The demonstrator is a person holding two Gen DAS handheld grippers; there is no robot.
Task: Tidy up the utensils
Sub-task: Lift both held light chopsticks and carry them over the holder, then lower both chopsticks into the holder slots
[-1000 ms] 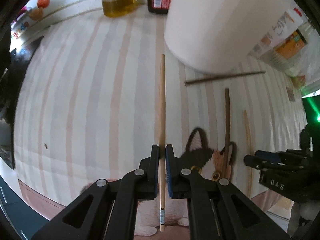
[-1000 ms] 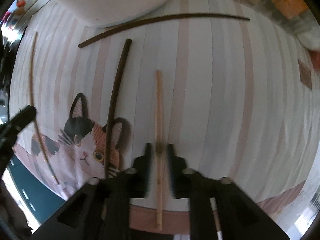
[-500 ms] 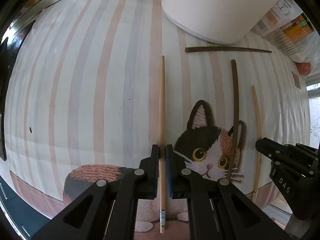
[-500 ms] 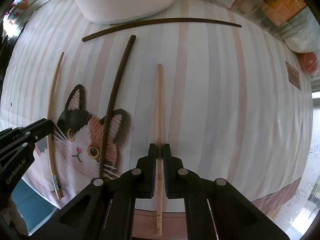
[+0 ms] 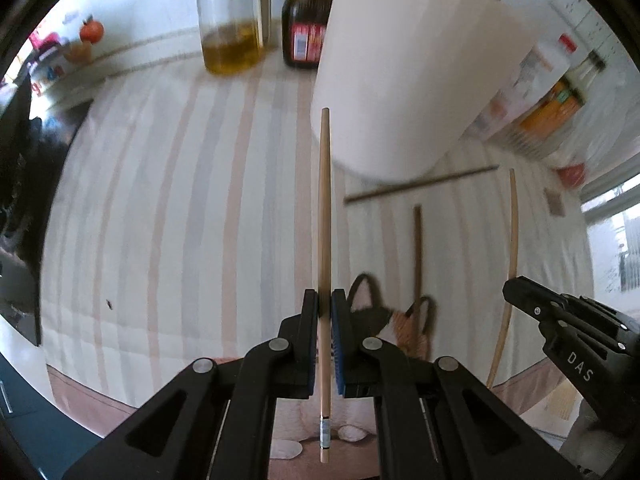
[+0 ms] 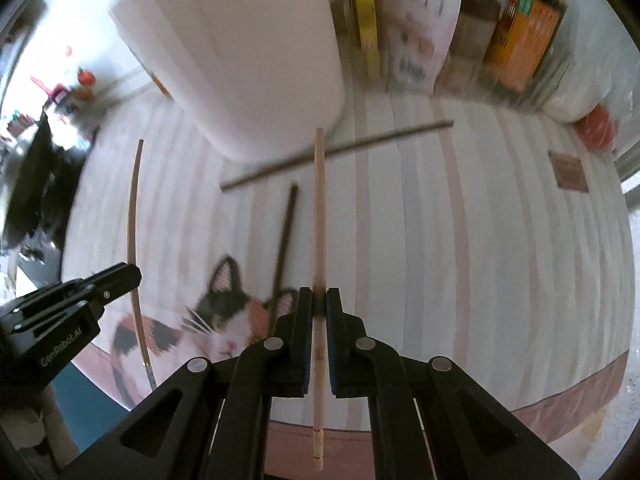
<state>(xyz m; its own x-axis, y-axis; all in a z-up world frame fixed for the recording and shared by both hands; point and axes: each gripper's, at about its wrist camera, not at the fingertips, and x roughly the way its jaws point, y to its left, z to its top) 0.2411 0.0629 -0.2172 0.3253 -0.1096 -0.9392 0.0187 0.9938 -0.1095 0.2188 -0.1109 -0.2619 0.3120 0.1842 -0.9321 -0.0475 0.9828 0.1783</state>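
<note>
My left gripper (image 5: 325,300) is shut on a light wooden chopstick (image 5: 325,216) and holds it above the striped cloth, tip toward a tall white container (image 5: 412,68). My right gripper (image 6: 319,298) is shut on another light chopstick (image 6: 319,216), lifted off the cloth and pointing at the same white container (image 6: 248,48). Two dark chopsticks lie on the cloth: one (image 6: 340,152) across the container's foot, one (image 6: 285,236) by the cat picture. The left gripper shows in the right wrist view (image 6: 116,278); the right gripper shows in the left wrist view (image 5: 520,292).
A striped cloth with a cat picture (image 6: 236,316) covers the table. An oil jug (image 5: 230,24) and a dark sauce bottle (image 5: 306,20) stand behind the container. Packets and bags (image 6: 516,28) crowd the back right. The table's front edge (image 6: 520,408) is close.
Both grippers have lifted their chopsticks off the cloth and tilted up toward the white container, which now fills more of both views.
</note>
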